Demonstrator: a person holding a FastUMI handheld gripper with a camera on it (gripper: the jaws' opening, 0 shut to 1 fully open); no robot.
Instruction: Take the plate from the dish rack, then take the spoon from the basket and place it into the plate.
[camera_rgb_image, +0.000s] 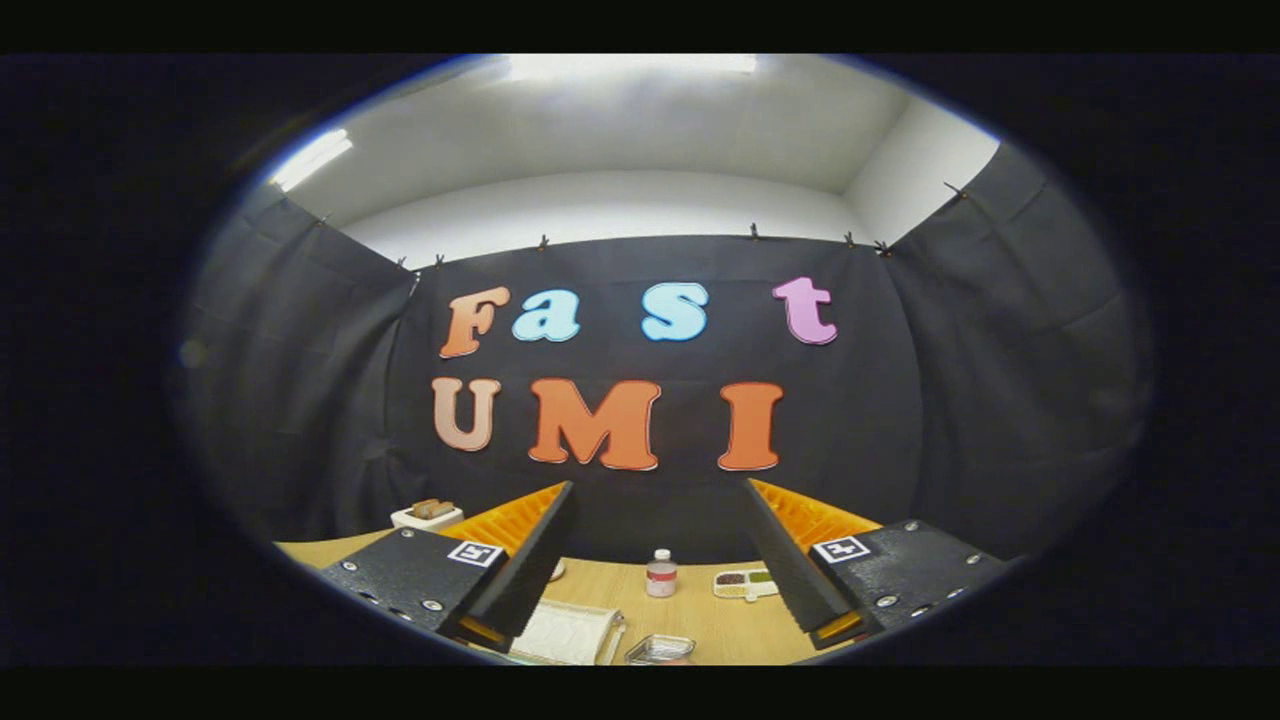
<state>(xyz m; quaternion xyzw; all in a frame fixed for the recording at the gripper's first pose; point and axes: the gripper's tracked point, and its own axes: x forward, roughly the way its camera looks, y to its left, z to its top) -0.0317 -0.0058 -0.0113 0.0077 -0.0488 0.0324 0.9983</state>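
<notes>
My gripper (658, 490) is held above a wooden table (700, 610), pointing at the booth's back wall. Its two fingers stand wide apart with nothing between them. Low between the fingers, near the table's front, lies a white ribbed object (567, 632) that may be the plate or the rack; I cannot tell which. Beside it to the right sits a small clear or wire container (660, 648), possibly the basket. Its contents are too small to make out.
A small bottle with a red label (660, 574) stands farther back on the table. A white compartment tray (745, 583) with dark and green fillings lies to its right. A white box with brown items (428, 514) sits at the back left.
</notes>
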